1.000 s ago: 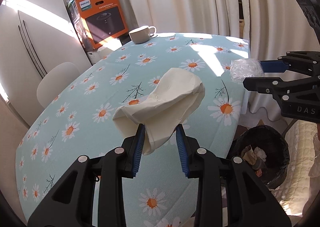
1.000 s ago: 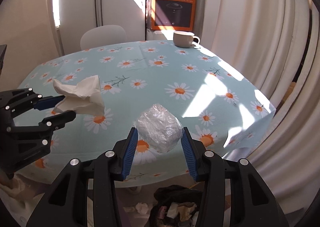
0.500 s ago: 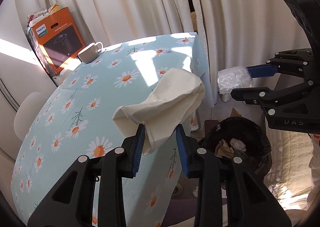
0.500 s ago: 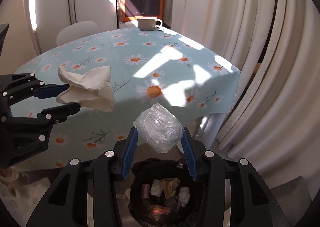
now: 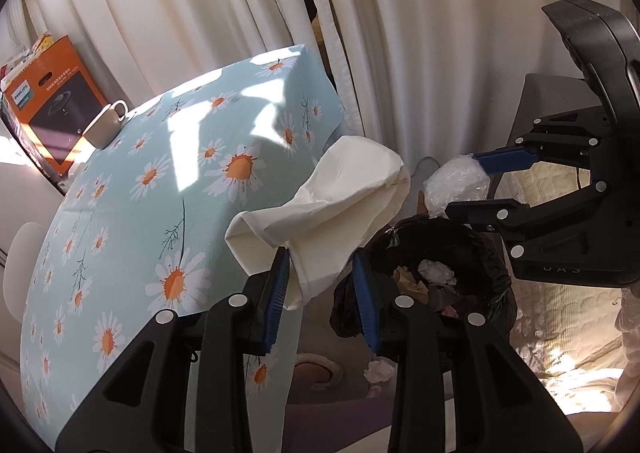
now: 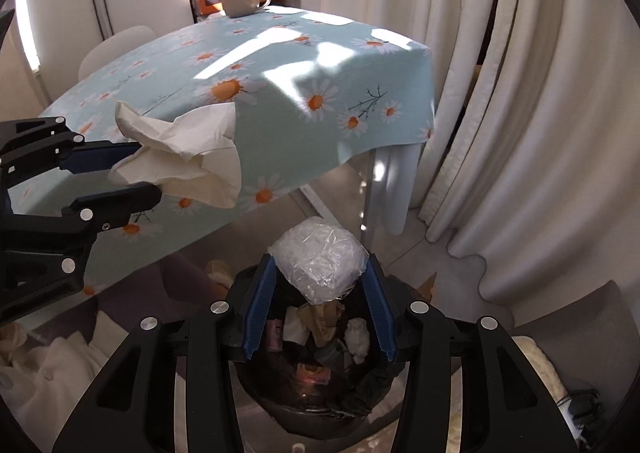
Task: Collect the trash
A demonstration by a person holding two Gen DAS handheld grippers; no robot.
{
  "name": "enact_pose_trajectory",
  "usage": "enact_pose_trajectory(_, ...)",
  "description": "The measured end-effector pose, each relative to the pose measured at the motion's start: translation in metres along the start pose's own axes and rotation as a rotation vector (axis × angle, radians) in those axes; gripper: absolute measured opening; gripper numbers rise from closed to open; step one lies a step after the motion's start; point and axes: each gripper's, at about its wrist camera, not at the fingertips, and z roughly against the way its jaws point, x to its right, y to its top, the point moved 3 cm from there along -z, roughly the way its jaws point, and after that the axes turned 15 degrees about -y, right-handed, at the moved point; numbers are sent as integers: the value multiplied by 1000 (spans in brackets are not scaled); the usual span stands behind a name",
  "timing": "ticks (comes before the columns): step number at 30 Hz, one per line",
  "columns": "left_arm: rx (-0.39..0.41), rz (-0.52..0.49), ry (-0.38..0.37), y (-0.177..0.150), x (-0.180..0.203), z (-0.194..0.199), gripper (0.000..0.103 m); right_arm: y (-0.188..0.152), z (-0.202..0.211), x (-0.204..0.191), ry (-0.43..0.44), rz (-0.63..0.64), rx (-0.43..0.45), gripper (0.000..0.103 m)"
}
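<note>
My left gripper (image 5: 322, 257) holds a crumpled white paper napkin (image 5: 340, 197) between its blue pads, and its jaws are opening. It hangs just left of a black-bagged trash bin (image 5: 490, 253) that holds paper scraps. My right gripper (image 6: 320, 259) is shut on a ball of clear crumpled plastic (image 6: 320, 273), directly above the bin (image 6: 304, 413). In the right wrist view the left gripper (image 6: 146, 171) and napkin (image 6: 188, 145) sit at the left, beside the table edge. In the left wrist view the right gripper (image 5: 464, 185) and plastic ball (image 5: 452, 181) are over the bin's far side.
A table with a daisy-print cloth (image 6: 280, 65) stands behind the bin, bearing a white cup (image 6: 242, 2). An orange box (image 5: 48, 101) is beyond it. White curtains (image 6: 520, 93) hang to the right. A crumpled tissue (image 5: 378, 371) lies on the floor by the bin.
Both grippers have swung off the tabletop and down, past the table's edge, carrying the napkin and the plastic ball. The bin now lies right under the right gripper.
</note>
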Motion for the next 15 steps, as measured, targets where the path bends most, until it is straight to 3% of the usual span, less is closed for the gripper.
enact_pose_trajectory(1,-1,2,-1,0,1,-2,58,-2,-3,4,0,-15,-7,44)
enact_pose_trajectory(2,13,-2,-1,1,2,-2,79,-4,-5,8,-9,-33,-11,52)
enact_pose_trajectory(3,30,-4,-1,1,2,0,86,-5,-6,13,-28,-49,-9,61)
enact_pose_trajectory(4,39,-1,-6,0,3,1,91,-6,-8,18,-52,-59,-8,63)
enact_pose_trajectory(7,62,-3,-4,0,3,4,97,-7,-12,28,-86,-81,-13,73)
enact_pose_trajectory(9,85,-20,4,-3,3,9,97,-5,-10,30,-105,-84,11,86)
enact_pose_trajectory(15,160,22,-3,-10,-15,29,97,14,-2,12,-76,-26,77,89)
